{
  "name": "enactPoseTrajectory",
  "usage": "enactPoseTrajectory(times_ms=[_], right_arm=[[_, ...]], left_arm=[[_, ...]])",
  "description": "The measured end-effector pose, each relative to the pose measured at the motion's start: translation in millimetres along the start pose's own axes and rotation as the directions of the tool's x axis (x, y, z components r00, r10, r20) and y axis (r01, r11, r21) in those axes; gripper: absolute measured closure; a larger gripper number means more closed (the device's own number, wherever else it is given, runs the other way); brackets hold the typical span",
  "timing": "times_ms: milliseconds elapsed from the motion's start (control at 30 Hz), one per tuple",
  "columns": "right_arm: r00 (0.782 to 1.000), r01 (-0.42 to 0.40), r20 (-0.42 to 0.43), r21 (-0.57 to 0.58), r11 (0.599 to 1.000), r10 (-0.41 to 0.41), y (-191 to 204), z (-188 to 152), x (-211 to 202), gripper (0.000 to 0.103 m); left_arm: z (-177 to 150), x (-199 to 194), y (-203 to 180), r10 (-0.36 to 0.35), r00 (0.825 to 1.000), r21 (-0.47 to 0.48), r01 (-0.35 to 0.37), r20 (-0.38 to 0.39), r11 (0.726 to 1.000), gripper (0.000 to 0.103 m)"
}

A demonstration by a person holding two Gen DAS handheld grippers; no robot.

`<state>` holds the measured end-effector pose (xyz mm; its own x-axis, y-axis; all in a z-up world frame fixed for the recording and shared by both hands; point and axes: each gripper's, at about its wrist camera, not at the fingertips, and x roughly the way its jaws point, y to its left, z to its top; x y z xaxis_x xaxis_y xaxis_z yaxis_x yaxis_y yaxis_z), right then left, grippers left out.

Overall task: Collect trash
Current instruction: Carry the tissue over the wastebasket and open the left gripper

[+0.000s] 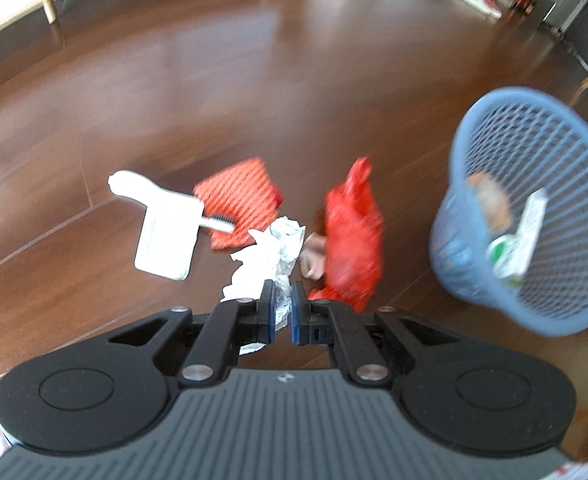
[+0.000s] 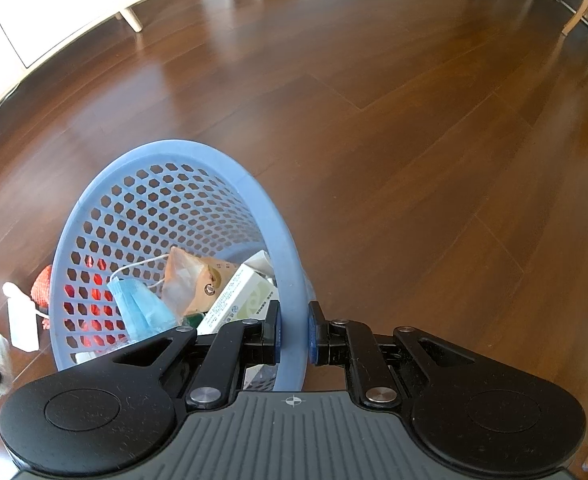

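Dark wooden floor (image 1: pixel 253 80) fills both views, with pale furniture legs along the far edge and shoes by the wall. On it lie the pieces not yet collected: a red plastic bag (image 1: pixel 354 240), a red-and-white striped pouch (image 1: pixel 237 200), and a white card with a small brush (image 1: pixel 165 232), all near one another.

The left gripper (image 1: pixel 281 312) has its jaws clenched on a crumpled white paper (image 1: pixel 269 256), which sticks out forward from between the fingers; whether the wad is already clear of the floor cannot be told through the blur. The right gripper (image 2: pixel 294 332) has its jaws closed over the rim of the blue mesh basket (image 2: pixel 165 152), one finger inside the wall and one outside, and the basket is tilted with its mouth toward the litter. Inside it lie a blue face mask (image 2: pixel 141 304), a brown packet (image 2: pixel 197 280) and a white-and-green box (image 2: pixel 241 300).

The step in hand appears to be carrying the paper into the basket. To do it well, the pinch on the paper should stay firm, since only its near edge sits between the fingers and the rest hangs loose. The wad should travel to the right, pass over the rim, and be let go only once it is well within the mouth. Holding the basket steady and tilted toward the incoming hand shortens that path, though tipping it further risks spilling what is inside.
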<state>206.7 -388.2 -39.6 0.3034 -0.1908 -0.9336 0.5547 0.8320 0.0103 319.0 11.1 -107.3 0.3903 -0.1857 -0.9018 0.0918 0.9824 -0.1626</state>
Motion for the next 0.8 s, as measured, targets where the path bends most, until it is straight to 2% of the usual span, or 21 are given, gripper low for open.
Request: enactPoseTrajectory(times_ms=[200, 400, 600, 800], right_arm=[[1.000, -0.002, 0.004, -0.020, 1.000, 0.002, 2, -1, 0, 0.094], [1.000, -0.005, 0.006, -0.034, 0.999, 0.005, 1, -2, 3, 0.094], [1.000, -0.010, 0.002, -0.034, 0.999, 0.010, -2, -1, 5, 0.094], [1.000, -0.019, 0.004, -0.038, 0.999, 0.020, -2, 0, 6, 0.094]], left_arm=[[31, -26, -35, -0.093, 0.994, 0.023, 0.092, 0.052, 0.995, 0.099], [55, -42, -90, -0.219, 0.972, 0.106, 0.209, 0.086, 0.972, 0.099], [68, -29, -147, -0.287, 0.957, 0.169, 0.276, 0.046, 0.946, 0.099], [70, -8, -184, -0.293, 0.956, 0.187, 0.288, 0.001, 0.939, 0.099]])
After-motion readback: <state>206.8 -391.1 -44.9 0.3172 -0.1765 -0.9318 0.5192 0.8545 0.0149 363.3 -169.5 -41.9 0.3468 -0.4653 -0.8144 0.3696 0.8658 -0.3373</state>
